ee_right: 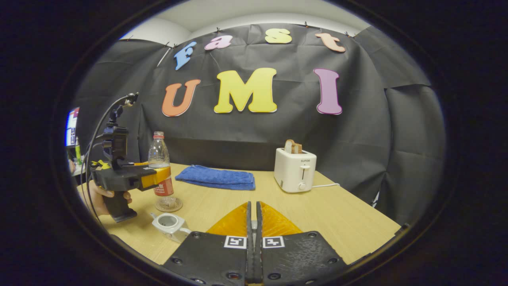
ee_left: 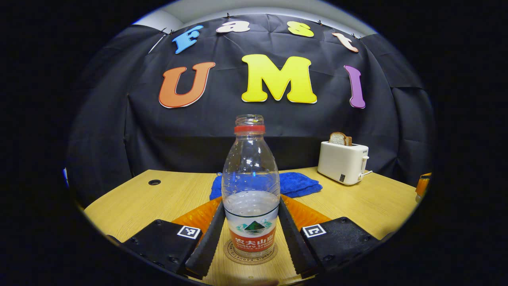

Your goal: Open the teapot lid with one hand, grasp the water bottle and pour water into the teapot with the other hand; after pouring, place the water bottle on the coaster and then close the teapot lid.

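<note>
A clear water bottle [ee_left: 250, 171], uncapped with a red neck ring and partly filled, stands upright on a round cork coaster [ee_left: 250, 258]. My left gripper [ee_left: 251, 202] is shut on it, one finger pressing each side at label height. In the right gripper view, the bottle [ee_right: 158, 153] and coaster [ee_right: 168, 205] are at the left, with the left gripper [ee_right: 152, 176] around the label and a hand [ee_right: 99, 196] holding its handle. A small white teapot [ee_right: 170, 224] sits in front of the coaster with its top open. My right gripper [ee_right: 253, 203] hovers over the table, shut, with nothing seen between its fingers.
A folded blue towel [ee_right: 216, 177] lies behind the bottle toward the back wall. A white toaster [ee_right: 294, 170] with bread in its slot stands at the back right, its cord trailing right. The wooden table [ee_right: 337, 222] has a cable hole [ee_left: 154, 182] at the far left.
</note>
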A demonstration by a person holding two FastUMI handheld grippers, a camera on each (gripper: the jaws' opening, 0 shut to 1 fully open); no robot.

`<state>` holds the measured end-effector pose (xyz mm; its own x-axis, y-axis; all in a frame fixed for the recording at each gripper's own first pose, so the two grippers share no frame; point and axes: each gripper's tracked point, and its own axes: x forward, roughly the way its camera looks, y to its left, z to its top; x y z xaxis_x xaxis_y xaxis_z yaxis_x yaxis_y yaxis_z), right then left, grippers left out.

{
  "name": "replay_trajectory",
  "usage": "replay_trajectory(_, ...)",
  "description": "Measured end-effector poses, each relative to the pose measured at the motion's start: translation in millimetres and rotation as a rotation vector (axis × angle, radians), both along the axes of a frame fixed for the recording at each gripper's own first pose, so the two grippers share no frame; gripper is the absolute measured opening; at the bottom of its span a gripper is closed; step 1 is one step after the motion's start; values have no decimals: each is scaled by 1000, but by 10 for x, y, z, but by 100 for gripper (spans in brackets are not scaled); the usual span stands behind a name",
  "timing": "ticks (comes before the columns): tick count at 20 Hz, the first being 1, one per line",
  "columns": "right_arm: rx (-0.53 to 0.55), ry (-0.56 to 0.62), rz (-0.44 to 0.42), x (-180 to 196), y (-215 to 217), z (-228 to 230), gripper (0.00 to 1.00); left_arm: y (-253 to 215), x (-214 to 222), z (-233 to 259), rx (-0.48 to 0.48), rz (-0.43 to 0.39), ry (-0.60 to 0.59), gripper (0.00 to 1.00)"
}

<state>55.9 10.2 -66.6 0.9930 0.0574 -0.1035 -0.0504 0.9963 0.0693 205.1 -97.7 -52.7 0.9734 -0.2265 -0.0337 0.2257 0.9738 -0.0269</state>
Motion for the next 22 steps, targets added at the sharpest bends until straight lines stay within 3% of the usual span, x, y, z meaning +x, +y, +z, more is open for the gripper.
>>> replay_trajectory(8, -1, 3, 2, -10, 22, -18, 0, -29, 33, -80, -7, -24, -1, 80)
replay_trajectory(13, 0, 7, 1, -4, 24, -36, 0, -108, -52, -119, 78, -49, -32, 81)
replay_trajectory(15, -7, 6, 3, -11, 43, -33, 0, -60, -56, -77, 110, -22, -59, 81)
replay_trajectory(22, -13, -2, 3, -24, 42, -2, 0, -46, -221, 150, 99, -30, -96, 98)
